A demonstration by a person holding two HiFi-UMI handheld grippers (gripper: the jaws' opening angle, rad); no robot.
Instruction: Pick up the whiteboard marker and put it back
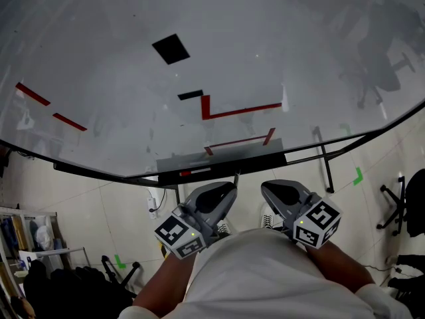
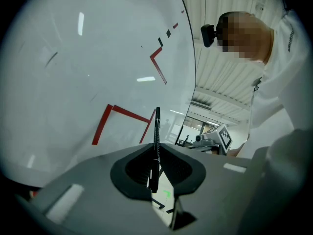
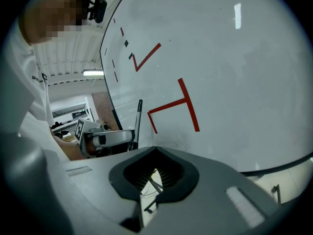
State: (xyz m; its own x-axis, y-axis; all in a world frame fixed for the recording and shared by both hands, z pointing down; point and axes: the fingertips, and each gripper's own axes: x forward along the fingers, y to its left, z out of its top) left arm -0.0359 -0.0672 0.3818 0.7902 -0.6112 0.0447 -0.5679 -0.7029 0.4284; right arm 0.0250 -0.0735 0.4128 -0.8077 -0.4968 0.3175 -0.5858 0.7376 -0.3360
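Note:
A thin black whiteboard marker (image 2: 156,141) stands upright between the jaws of my left gripper (image 2: 156,150), which is shut on it, its tip pointing up toward the whiteboard (image 2: 88,72). In the head view the left gripper (image 1: 231,186) sits just below the board's grey tray (image 1: 222,155), and the marker (image 1: 236,178) shows only as a thin dark tip. My right gripper (image 1: 267,187) is beside it on the right. Its jaws (image 3: 155,153) are together with nothing between them. From the right gripper view I see the left gripper (image 3: 105,138) holding the marker (image 3: 138,119).
The whiteboard (image 1: 199,58) carries red tape marks (image 1: 232,110) and black squares (image 1: 170,48). Its stand legs (image 1: 325,168) reach the tiled floor. An office chair (image 1: 398,208) is at the right, shelves and bags (image 1: 40,258) at lower left.

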